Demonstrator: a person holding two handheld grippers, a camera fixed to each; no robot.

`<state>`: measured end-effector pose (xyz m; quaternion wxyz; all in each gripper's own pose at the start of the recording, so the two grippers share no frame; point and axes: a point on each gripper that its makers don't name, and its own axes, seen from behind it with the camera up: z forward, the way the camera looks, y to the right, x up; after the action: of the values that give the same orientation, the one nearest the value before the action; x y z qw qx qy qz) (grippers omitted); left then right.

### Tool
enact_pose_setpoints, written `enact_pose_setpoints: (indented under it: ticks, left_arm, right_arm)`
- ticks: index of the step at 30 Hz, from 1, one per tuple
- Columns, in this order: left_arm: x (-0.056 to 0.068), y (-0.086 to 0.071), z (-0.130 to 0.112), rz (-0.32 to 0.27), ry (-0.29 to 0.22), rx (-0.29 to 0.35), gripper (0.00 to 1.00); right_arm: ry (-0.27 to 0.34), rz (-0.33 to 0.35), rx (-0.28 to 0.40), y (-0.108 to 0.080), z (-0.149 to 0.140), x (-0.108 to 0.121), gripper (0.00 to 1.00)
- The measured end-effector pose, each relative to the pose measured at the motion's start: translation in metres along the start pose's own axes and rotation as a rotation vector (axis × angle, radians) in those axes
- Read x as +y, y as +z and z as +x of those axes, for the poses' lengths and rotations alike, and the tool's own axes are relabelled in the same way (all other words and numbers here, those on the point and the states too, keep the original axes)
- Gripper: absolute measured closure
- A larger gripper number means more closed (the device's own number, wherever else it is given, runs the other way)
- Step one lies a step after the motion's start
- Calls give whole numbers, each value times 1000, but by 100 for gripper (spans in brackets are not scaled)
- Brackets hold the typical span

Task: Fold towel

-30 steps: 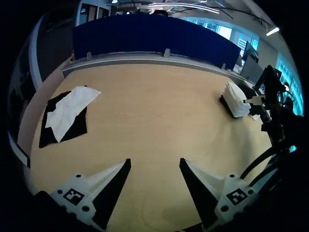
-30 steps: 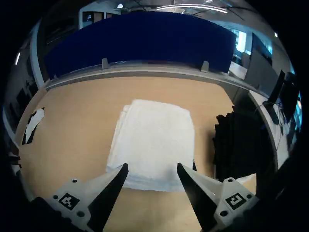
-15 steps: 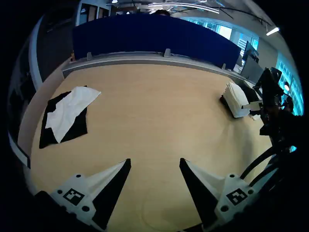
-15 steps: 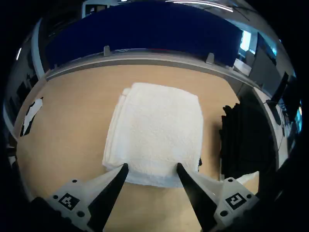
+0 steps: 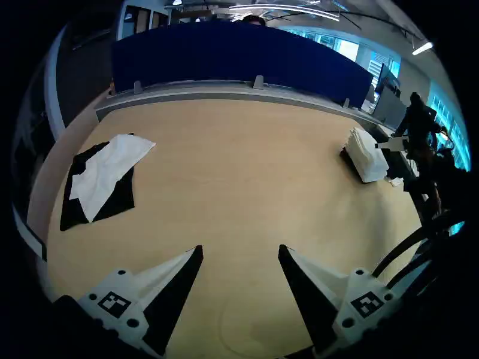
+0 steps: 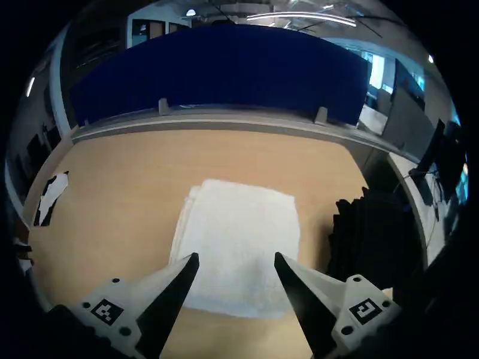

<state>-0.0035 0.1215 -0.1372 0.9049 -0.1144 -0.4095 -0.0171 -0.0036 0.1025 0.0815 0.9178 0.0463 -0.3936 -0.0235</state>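
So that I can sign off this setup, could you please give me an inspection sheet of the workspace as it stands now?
Surface: wooden table, bare in the middle.
Job's things: folded white towel stack next to a black cloth pile; loose white towel lying on a black cloth at the far side.
Clutter: nothing seen.
Grippers: left gripper open over bare table; right gripper open over the stack's near part, contact unclear.
Cables: dark cables by the table's edge.
Surroundings: blue partition behind the table, ceiling lights.
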Motion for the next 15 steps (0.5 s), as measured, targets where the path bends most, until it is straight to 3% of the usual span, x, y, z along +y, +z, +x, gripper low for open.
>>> enact_pose_setpoints:
  ticks: [6,15]
  left_arm:
    - [-1,0,-1,5,-5,-1,6]
    - [-7,1,-3,17,-17,-2,6]
  right_arm:
    - [17,-2,20,16,26,5,2]
    - [0,6,-14,44,32,1,2]
